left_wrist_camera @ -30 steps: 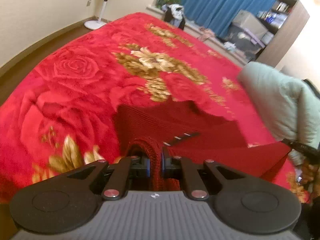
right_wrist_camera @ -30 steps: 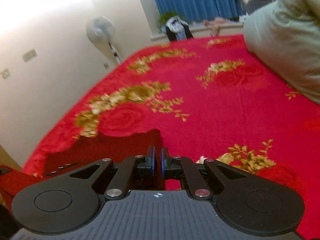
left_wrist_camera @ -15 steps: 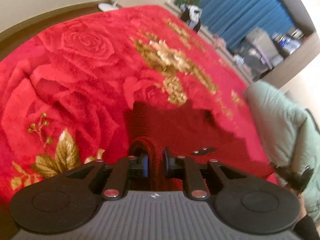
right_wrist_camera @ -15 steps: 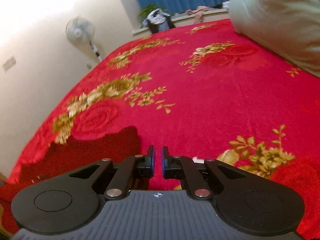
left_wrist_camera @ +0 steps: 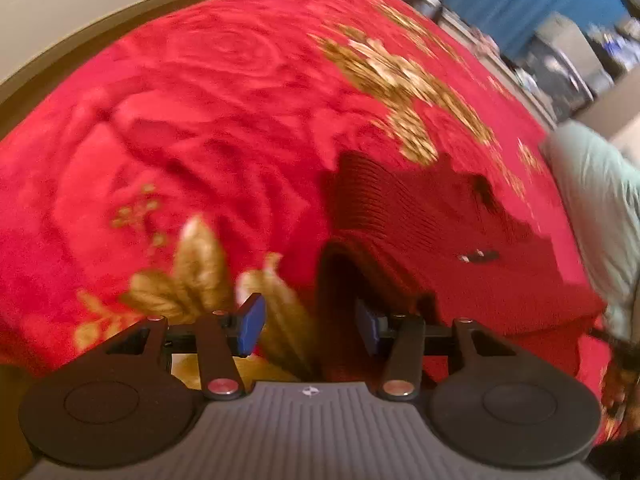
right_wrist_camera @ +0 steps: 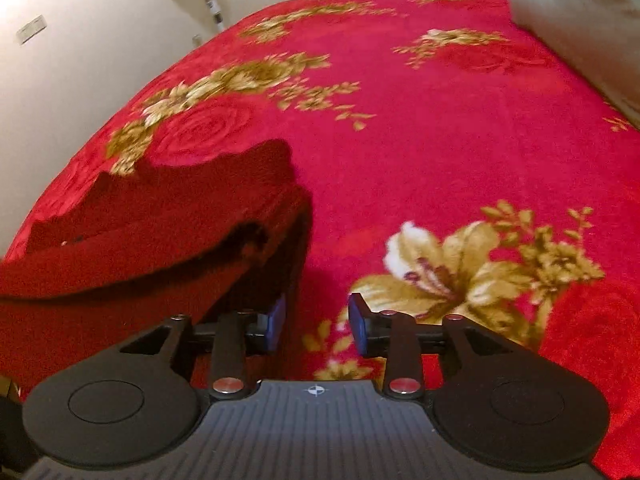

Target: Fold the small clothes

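A: Left gripper: blue-padded jaws apart, nothing between them. Where is the dark red knitted garment?

B: Folded on the red rose-patterned bed blanket, its near edge just beside the inner finger. Right gripper: jaws likewise apart, empty; the garment lies at its left finger

A: Pale green pillow lies well apart, at the far right of the bed

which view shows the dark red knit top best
The left wrist view: the dark red knit top shows its ribbing and small black tag. The right wrist view shows only its right edge and raised folded layer, nearer and cropped.
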Demonstrator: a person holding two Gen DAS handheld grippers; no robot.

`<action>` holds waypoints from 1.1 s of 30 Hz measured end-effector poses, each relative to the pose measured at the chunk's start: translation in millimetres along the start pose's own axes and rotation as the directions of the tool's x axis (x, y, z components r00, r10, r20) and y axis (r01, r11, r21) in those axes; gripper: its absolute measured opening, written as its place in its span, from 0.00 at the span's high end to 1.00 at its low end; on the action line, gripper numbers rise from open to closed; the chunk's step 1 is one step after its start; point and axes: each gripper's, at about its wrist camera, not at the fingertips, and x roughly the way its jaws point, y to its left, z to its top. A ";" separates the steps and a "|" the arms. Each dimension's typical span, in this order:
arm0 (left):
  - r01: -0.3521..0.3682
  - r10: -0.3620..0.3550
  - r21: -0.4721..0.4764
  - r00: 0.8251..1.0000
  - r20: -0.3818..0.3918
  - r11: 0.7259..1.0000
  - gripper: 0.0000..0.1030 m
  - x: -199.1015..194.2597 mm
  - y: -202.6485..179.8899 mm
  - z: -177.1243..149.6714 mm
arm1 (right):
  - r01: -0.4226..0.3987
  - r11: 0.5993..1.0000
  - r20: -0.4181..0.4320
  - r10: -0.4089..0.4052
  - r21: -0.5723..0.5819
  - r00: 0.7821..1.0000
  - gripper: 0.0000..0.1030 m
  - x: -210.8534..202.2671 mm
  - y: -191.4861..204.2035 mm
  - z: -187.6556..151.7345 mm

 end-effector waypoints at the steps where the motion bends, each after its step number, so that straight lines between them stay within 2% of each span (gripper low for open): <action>1: 0.003 -0.003 0.015 1.000 0.000 1.000 0.48 2.5 -5.3 1.3 | -0.002 1.000 0.002 0.002 -0.006 1.000 0.60 2.4 1.9 0.1; 6: -0.019 0.017 0.032 0.999 0.048 0.999 0.45 14.5 -23.0 11.2 | -0.017 1.000 0.071 0.016 0.010 0.997 0.60 12.9 6.1 9.2; 12: -0.072 0.070 0.044 0.996 0.050 0.996 0.45 30.2 -40.0 23.9 | -0.075 0.994 0.152 0.062 0.085 0.986 0.60 23.2 -1.0 27.0; 19: -0.117 0.114 0.054 0.992 0.061 0.992 0.47 41.4 -46.3 32.3 | -0.089 0.990 0.154 0.072 0.111 0.986 0.59 40.6 -3.1 39.6; 27: -0.142 0.139 0.041 0.987 0.080 0.989 0.62 44.1 -49.4 38.1 | -0.100 0.984 0.146 0.079 0.145 0.986 0.61 51.9 -7.3 44.2; 33: -0.151 0.147 0.060 0.987 0.071 0.987 0.76 47.6 -52.5 38.8 | -0.119 0.982 0.144 0.098 0.146 0.985 0.79 54.3 -5.6 46.8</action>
